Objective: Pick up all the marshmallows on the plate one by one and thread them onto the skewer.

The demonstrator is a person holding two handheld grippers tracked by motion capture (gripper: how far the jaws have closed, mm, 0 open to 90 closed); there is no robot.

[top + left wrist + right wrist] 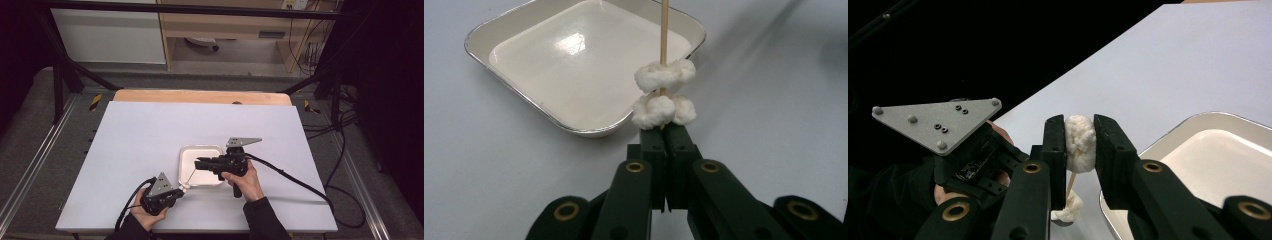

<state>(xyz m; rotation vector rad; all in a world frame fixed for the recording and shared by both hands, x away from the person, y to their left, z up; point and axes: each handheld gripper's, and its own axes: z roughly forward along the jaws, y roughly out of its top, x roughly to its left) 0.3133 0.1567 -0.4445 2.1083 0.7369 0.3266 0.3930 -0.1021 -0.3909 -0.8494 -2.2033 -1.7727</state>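
We're threading soft white puffy pieces onto a thin wooden skewer (664,30) at the near right corner of the shallow white square tray with the metal rim (499,75), which is sitting mid-table on the white table top (150,135). Left gripper (176,192) is clamped fully closed on the skewer's lower end, jaws flat together, stick angling up over the tray corner. Two white pieces (664,95) are already sitting on the stick, stacked just above the left jaw tips. Right gripper (1079,142) is squeezing a third white puffy piece (1079,142) between its pads, and the skewer tip is going into that piece from below in the right gripper view. We're judging these pieces as very light, spongy and easy to crush or tear, so we're wanting a flat-sided grip with only light pressure, leaving the centre free for the stick. The skewer is looking stiff but thin, likely to snap or slip sideways if we're pushing off-axis, so we're keeping hold of it low at the butt end. The tray is looking empty.
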